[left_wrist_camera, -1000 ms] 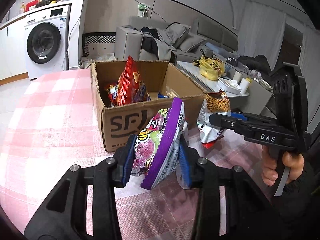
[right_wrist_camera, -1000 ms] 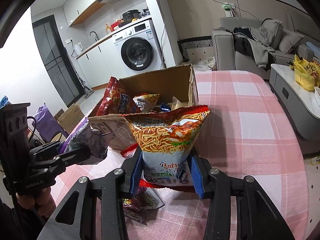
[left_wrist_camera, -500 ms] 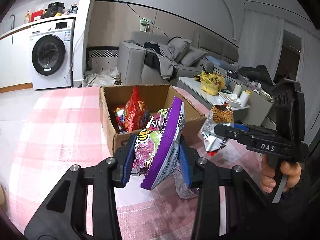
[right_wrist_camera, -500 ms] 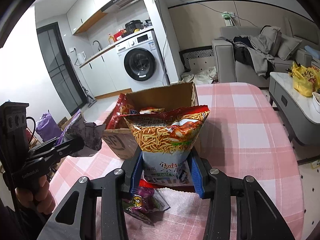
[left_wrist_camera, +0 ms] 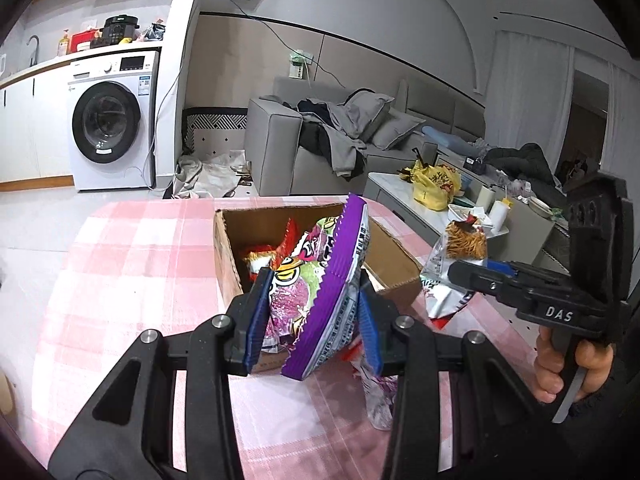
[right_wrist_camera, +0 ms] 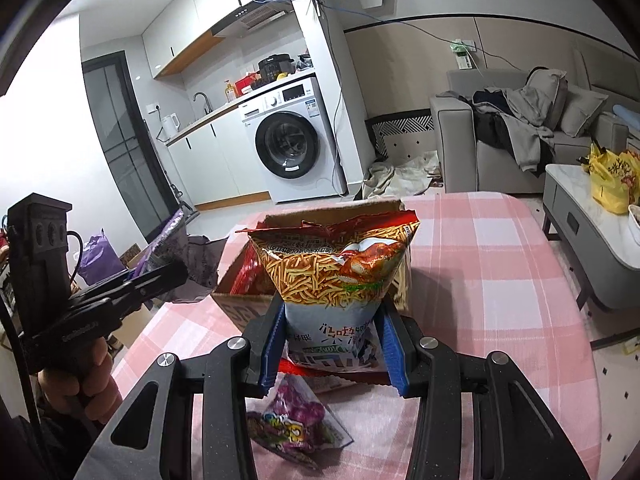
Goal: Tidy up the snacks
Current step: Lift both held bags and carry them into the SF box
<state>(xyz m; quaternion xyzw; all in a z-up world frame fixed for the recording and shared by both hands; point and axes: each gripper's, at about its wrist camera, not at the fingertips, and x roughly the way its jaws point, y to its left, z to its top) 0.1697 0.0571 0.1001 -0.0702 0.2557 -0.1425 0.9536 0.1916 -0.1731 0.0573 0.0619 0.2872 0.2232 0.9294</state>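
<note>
My left gripper [left_wrist_camera: 314,316] is shut on a purple-edged snack bag [left_wrist_camera: 324,292], held above the pink checked table just before the open cardboard box [left_wrist_camera: 226,248]. Red snack packets [left_wrist_camera: 280,246] lie inside the box. My right gripper [right_wrist_camera: 332,344] is shut on an orange noodle-snack bag [right_wrist_camera: 336,268], lifted in front of the same cardboard box [right_wrist_camera: 236,312]. In the left wrist view that right gripper [left_wrist_camera: 472,276] and the noodle-snack bag [left_wrist_camera: 460,248] hang to the right of the box. Under the right gripper a small purple snack packet [right_wrist_camera: 294,424] lies flat on the table.
The pink checked tablecloth [left_wrist_camera: 132,264] covers the table, whose far edge lies behind the box. A washing machine [left_wrist_camera: 110,120], a grey sofa [left_wrist_camera: 328,136] and a low white table [right_wrist_camera: 588,232] with a yellow bag stand beyond. A hand [left_wrist_camera: 568,364] grips the right tool.
Both grippers have risen with their bags still clamped, so the box and table look lower and farther. A purple packet on the table has come into view under the right gripper.
</note>
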